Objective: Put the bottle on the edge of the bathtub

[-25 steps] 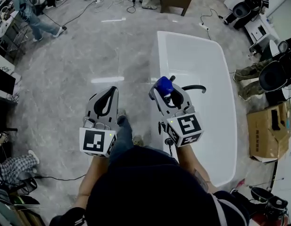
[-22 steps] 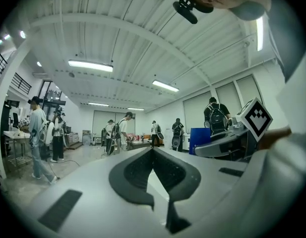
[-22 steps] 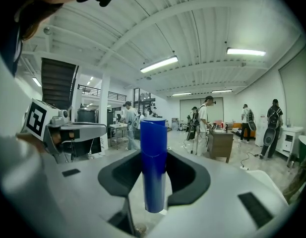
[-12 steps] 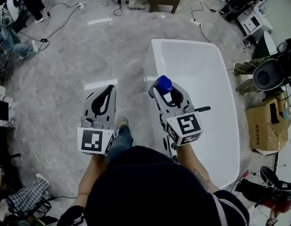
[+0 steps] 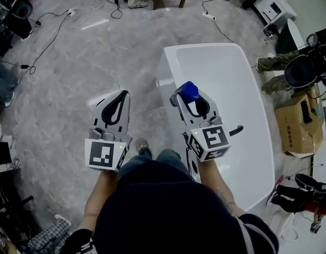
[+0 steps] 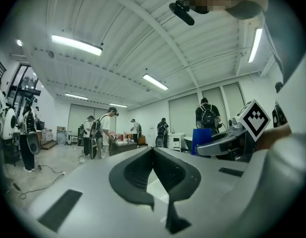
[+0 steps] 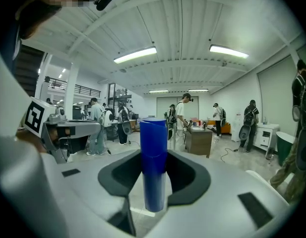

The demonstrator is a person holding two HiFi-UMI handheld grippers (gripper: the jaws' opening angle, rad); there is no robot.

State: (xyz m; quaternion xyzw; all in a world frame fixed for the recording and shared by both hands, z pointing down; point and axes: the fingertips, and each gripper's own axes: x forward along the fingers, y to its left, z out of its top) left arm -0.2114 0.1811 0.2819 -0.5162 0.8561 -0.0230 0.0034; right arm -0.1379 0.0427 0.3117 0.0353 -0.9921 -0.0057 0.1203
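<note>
In the head view my right gripper (image 5: pixel 187 97) is shut on a blue bottle (image 5: pixel 187 91), which it holds upright above the left rim of the white bathtub (image 5: pixel 226 78). The right gripper view shows the blue bottle (image 7: pixel 153 162) standing tall between the dark jaws of the right gripper (image 7: pixel 153 187). My left gripper (image 5: pixel 119 97) hovers over the grey floor to the left of the tub, shut with nothing in it. In the left gripper view the left gripper (image 6: pixel 158 195) has its jaws meeting, and the bottle (image 6: pixel 201 139) shows at the right.
A black fitting (image 5: pixel 236 130) sticks up inside the tub near my right gripper. A cardboard box (image 5: pixel 297 123) and black equipment (image 5: pixel 303 70) stand right of the tub. Cables (image 5: pixel 57 28) run over the marble floor at the back left. Several people stand in the room.
The person has stepped forward, so the tub lies closer and more beneath the right gripper. The bottle has stayed in the right gripper's grip. The left gripper has stayed shut alongside.
</note>
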